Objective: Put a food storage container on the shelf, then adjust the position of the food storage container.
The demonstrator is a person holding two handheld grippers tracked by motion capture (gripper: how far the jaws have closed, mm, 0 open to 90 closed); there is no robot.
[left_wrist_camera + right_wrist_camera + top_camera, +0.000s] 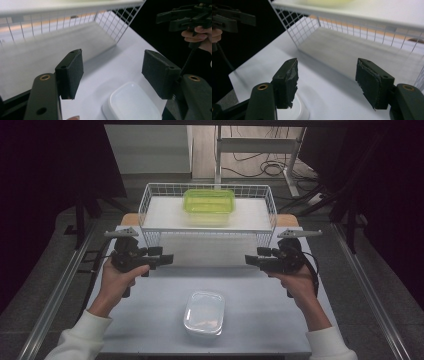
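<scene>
A clear lidded plastic box (204, 312) lies on the white table near its front edge. A green lidded box (209, 201) sits on top of the white wire rack (150, 200) at the back. My left gripper (167, 260) hovers left of centre, pointing right, jaws open and empty. My right gripper (250, 260) faces it from the right, also open and empty. In the left gripper view the jaws (113, 65) stand wide apart above the clear box (132, 102). In the right gripper view the jaws (327, 75) are apart, with the box's rim (299, 110) below.
The rack's lower level (62, 42) is a bare white shelf behind wire sides. A white table surface (260, 290) lies between the grippers and around the clear box. Metal rails (65, 280) run along both table sides. Cables lie on the floor beyond (265, 167).
</scene>
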